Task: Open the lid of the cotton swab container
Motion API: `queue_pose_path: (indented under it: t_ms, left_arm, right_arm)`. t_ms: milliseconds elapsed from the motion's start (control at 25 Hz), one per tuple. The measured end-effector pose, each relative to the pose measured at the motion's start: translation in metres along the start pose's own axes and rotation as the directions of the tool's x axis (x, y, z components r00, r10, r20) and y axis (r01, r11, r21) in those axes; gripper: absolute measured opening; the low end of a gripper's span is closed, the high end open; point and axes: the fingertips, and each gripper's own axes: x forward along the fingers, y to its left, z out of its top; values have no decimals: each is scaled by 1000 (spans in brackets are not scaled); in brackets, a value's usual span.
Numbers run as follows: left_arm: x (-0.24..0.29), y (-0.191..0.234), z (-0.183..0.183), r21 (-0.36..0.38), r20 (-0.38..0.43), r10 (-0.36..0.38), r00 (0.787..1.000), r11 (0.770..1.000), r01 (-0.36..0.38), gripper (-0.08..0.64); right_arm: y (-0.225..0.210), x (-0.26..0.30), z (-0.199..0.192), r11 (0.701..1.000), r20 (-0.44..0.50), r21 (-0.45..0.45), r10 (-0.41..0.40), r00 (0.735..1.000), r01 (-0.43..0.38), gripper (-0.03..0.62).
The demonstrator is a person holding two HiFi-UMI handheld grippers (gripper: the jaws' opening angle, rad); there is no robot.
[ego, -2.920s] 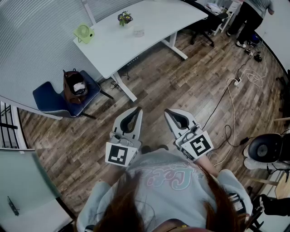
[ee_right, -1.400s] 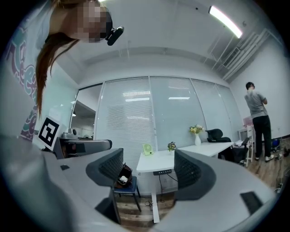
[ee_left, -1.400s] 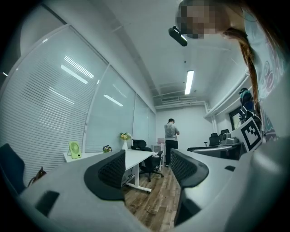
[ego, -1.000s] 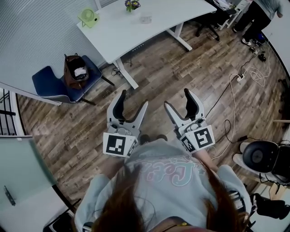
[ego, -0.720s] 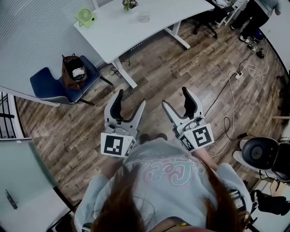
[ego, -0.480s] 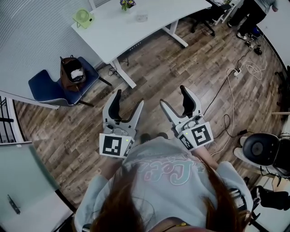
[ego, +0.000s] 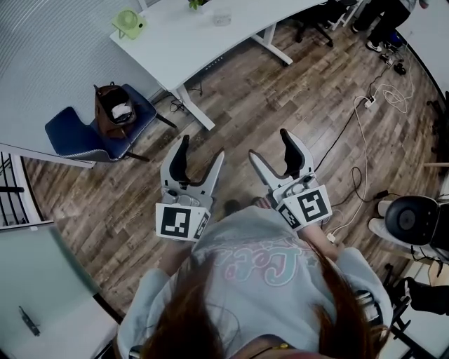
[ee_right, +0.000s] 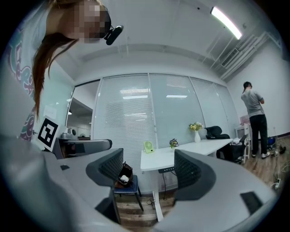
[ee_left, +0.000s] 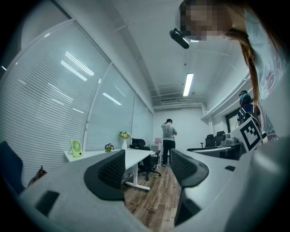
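Both our claws have spread open: the left gripper (ego: 201,151) and the right gripper (ego: 271,147) are now released and empty. The small clear container (ego: 222,19), probably the cotton swabs, stands on the white desk (ego: 182,52), well apart from us, so we must first approach.

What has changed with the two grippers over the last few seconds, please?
Both grippers have opened: the left gripper and the right gripper had their fingers together about three seconds ago, and now both pairs stand apart. Nothing was taken hold of. They are still held side by side in front of the person, above the wooden floor, away from the white table.
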Motion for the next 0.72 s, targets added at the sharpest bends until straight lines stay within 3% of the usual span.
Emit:
queue_pose_path:
  t_ms: [720]
  left_arm:
    - [14,4,-20,-21,-65,-3,998,1000,2,284]
  right_arm:
    - [-14,5,-23,999,-75,-4,-35,997,35,337]
